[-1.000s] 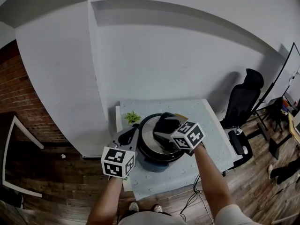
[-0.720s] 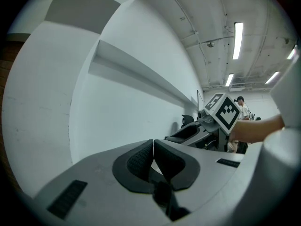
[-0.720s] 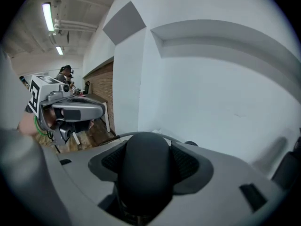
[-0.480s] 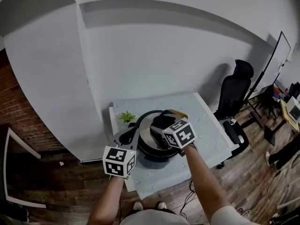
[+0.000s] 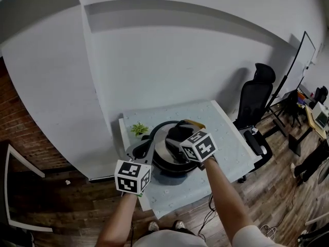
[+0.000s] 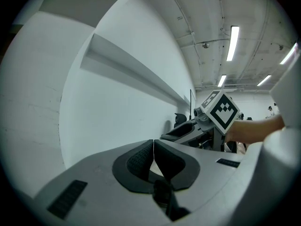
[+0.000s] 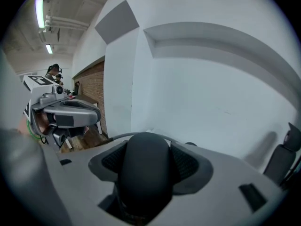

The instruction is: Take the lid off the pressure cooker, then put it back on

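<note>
The pressure cooker stands on the table, with its silver, black-rimmed lid over it; I cannot tell whether the lid is seated. My right gripper reaches over the lid from the right. It is shut on the lid's black handle, which fills the space between the pads. My left gripper sits at the cooker's left side. In the left gripper view the left gripper has its pads pressed together, and nothing shows between them.
A small green plant stands on the table's back left corner. A yellow-brown object lies just behind the cooker. A black office chair stands to the right of the table, on a wood floor. A white wall is close behind.
The head camera has shifted a little. Both grippers keep their places at the cooker, the right one still on the lid handle.
</note>
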